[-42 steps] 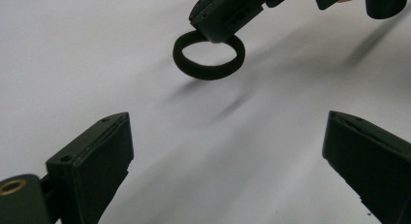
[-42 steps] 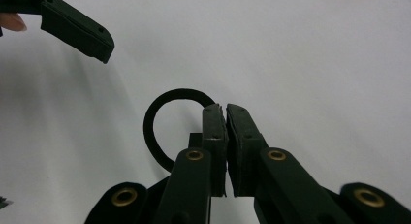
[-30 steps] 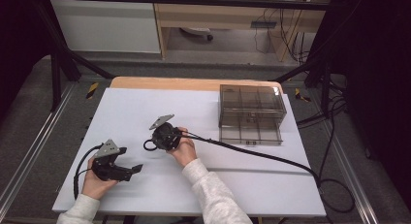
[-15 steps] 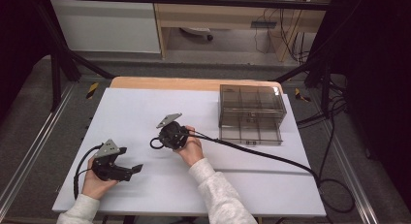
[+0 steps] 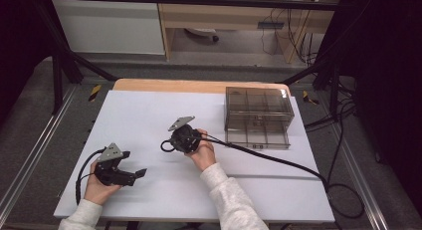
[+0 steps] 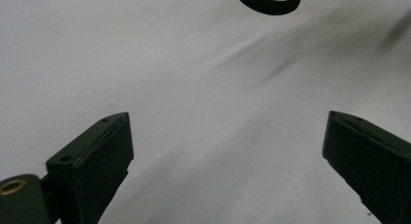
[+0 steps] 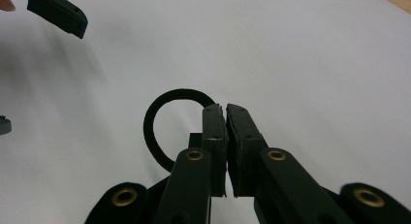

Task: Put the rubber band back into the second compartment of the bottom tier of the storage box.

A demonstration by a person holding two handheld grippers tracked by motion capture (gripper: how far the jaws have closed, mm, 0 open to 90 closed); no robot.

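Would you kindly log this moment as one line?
right claw: shut on black ring | left claw: open, idle | clear compartment box: untouched

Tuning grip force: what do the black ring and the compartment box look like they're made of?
Black ring: looks like rubber or soft plastic, going by its matte, glare-free thin band; could be an elastic band. The right gripper is shut on it. Compartment box: smoky clear hard plastic, its dividers visible through glossy walls.
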